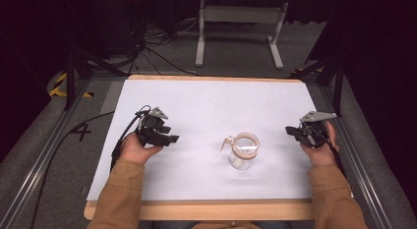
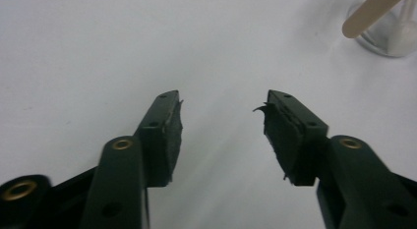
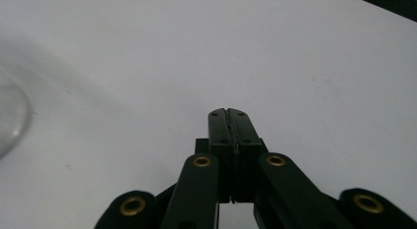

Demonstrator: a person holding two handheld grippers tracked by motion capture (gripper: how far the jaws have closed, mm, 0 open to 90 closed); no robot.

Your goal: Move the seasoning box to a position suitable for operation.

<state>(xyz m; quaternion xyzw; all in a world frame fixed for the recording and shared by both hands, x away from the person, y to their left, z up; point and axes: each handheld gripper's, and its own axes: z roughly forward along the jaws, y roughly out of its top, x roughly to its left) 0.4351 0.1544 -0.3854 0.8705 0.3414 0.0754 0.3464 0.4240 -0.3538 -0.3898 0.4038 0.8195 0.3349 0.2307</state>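
On the white counter (image 1: 196,101), a glass jar (image 1: 243,153) with a wooden stick (image 2: 366,13) is set between two grippers. Left gripper (image 1: 169,139) is held wide apart; right gripper (image 1: 290,130) is pressed closed, empty. No grasp is begun; a reach toward the jar seems needed next.

- Tan-brown long sleeves (image 1: 120,189) are worn on both forearms, ending at the wrists.
- The left gripper (image 2: 223,116) is black, with brass-coloured rivets set in its arms; the rubber pads on its fingers (image 2: 164,135) are frayed at the edges.
- The right gripper (image 3: 229,113) is built alike, in black with brass rivets.
- A grey three-cornered plate (image 1: 158,112) is carried on top of each.
- A black cable (image 1: 74,130) trails from the left gripper.
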